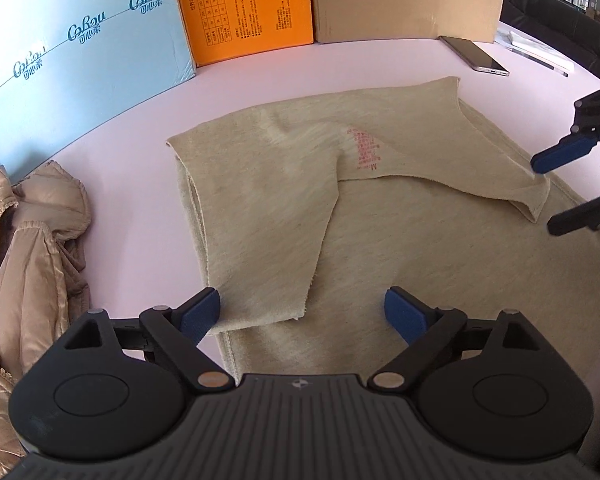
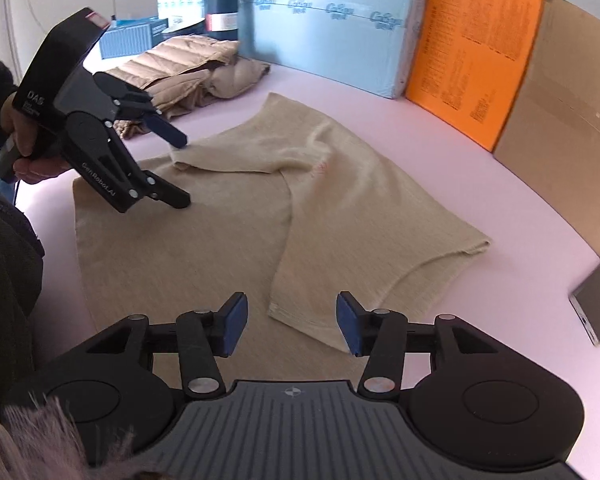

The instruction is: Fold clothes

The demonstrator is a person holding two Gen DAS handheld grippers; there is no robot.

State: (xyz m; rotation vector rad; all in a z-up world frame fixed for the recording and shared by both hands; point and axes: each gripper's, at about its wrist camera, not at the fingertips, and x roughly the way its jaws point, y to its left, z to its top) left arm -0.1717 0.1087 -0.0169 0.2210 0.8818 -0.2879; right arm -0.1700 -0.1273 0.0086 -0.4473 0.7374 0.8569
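Bright even daylight, soft faint shadows, strong fisheye curving at edges, dark corners, slight blur

The beige knit top (image 1: 380, 240) is soft, matt cloth with a faintly fuzzy nap and raw-looking hems. At nine o'clock of it in the left wrist view, the tan puffer jacket (image 1: 28, 248) has a satiny sheen (quilted, slightly crinkled). The table (image 1: 140, 200) is smooth and matt pale pink. At twelve o'clock stand a plain brown cardboard box (image 1: 404, 0), an orange printed carton (image 1: 244, 4) and a light-blue carton (image 1: 80, 48). The phone (image 1: 474, 56) looks glossy, metal-edged.
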